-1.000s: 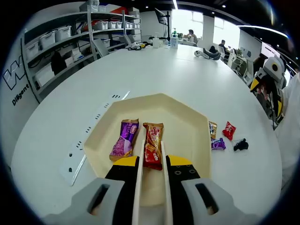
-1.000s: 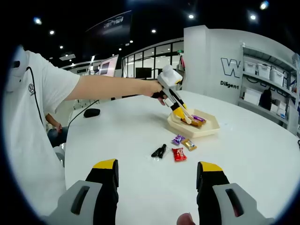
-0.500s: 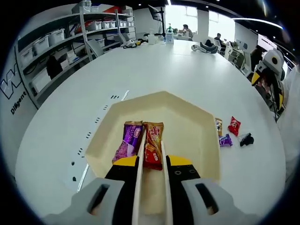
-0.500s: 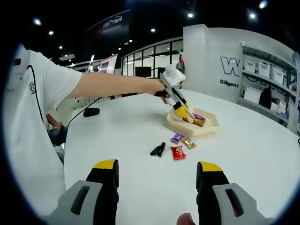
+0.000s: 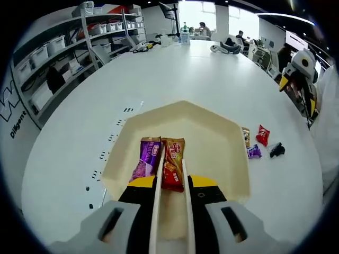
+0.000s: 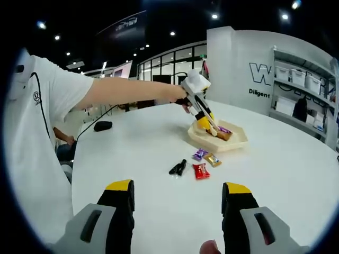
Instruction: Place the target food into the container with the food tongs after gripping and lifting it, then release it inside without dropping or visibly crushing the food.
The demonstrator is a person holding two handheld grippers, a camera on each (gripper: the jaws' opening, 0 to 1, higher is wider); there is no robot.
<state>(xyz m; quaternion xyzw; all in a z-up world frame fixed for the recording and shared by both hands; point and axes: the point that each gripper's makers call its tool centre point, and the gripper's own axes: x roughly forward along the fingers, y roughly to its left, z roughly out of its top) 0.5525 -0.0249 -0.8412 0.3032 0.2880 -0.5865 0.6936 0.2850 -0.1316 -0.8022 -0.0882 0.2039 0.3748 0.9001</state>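
Observation:
My left gripper [image 5: 172,182] is shut on cream food tongs [image 5: 157,172], whose two arms reach forward into the cream hexagonal container [image 5: 222,132]. An orange-red snack packet [image 5: 172,159] sits between the tong tips. I cannot tell whether it rests on the container floor. A purple packet [image 5: 144,159] lies just left of it inside the container. In the right gripper view the left gripper [image 6: 204,121] slants down over the container [image 6: 233,144], held by a person's outstretched arm. My right gripper [image 6: 177,186] stands open above the white table with nothing between its fingers.
On the table [image 5: 201,74] beside the container lie a gold packet [image 5: 246,136], a red packet [image 5: 262,135], a small purple packet [image 5: 255,152] and a black clip [image 5: 276,151]. Shelves with bins [image 5: 47,53] stand at the far left. A black mouse [image 6: 102,126] lies near the person.
The left gripper and tongs have shifted slightly over the container, with the orange-red packet still between the tong tips. The right gripper has stayed put.

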